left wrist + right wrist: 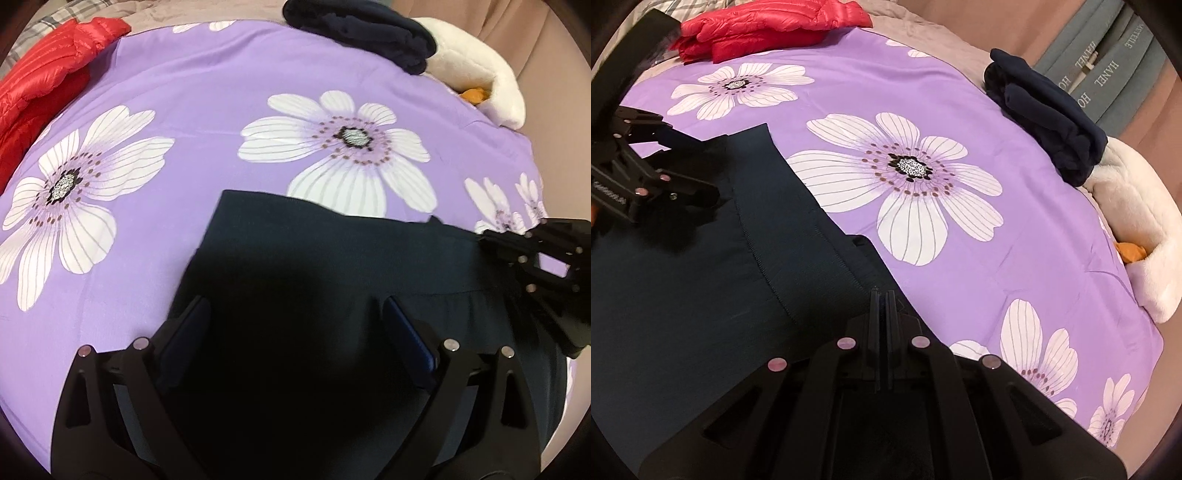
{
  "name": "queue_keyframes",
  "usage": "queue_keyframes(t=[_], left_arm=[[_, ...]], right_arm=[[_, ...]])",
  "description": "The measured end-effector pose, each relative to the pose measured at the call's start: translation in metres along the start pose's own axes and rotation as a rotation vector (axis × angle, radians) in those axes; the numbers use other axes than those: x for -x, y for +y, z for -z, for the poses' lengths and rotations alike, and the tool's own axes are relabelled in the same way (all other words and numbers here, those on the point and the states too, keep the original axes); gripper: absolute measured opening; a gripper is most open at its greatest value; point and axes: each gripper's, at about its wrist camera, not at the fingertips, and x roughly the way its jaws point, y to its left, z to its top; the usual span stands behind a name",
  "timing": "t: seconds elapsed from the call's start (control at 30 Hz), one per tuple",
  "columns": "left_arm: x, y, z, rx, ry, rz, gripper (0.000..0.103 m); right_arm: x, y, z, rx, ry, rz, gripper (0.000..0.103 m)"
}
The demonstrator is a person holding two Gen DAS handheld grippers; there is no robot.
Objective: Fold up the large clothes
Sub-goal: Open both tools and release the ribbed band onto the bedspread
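A dark teal garment [314,251] [683,277] with a ribbed hem band lies flat on the purple floral bedspread [221,92] [960,92]. My left gripper [295,317] hovers open just above the cloth with nothing between its fingers; in the right wrist view the left gripper [701,166] shows at the left edge over the garment. My right gripper [882,295] is shut at the garment's right edge, where a fold of the dark cloth meets its tips. In the left wrist view the right gripper [487,238] pinches that corner, and the hem runs straight to it.
A red puffer jacket [48,74] [768,29] lies at the far left of the bed. A folded navy garment [362,29] [1045,122] rests on a white plush item [476,74] [1137,229] at the far right. Grey boxes [1108,74] stand beyond the bed.
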Motion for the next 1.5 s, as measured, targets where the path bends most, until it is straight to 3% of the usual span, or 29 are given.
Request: queue_keyframes(t=[0.2,0.57,0.8,0.93,1.03,1.17,1.3,1.5], left_arm=[[-0.004,-0.019,0.003,-0.080,-0.016,-0.040,0.096],[-0.014,-0.023,-0.002,-0.099,-0.018,-0.067,0.096],[-0.015,-0.023,-0.002,-0.101,-0.016,-0.062,0.096],[-0.015,-0.023,-0.002,-0.104,-0.018,-0.062,0.096],[-0.015,-0.024,-0.001,-0.110,-0.017,-0.067,0.096],[-0.016,-0.026,-0.001,-0.118,-0.016,-0.077,0.097],[-0.017,-0.026,0.000,-0.126,-0.011,-0.086,0.097],[-0.006,-0.021,0.005,-0.108,-0.023,-0.090,0.097]], right_arm=[[0.005,-0.001,0.004,-0.039,-0.025,-0.010,0.002],[-0.005,-0.004,0.006,-0.077,-0.003,0.001,0.002],[0.024,-0.015,0.014,-0.149,-0.063,-0.018,0.004],[0.048,-0.019,0.024,-0.176,-0.109,-0.103,0.004],[0.049,-0.009,0.033,-0.129,-0.083,-0.166,0.004],[0.018,-0.004,0.046,-0.113,0.030,-0.083,0.004],[-0.006,-0.035,0.057,-0.275,0.058,0.068,0.004],[0.013,-0.067,0.076,-0.468,0.021,0.168,0.008]])
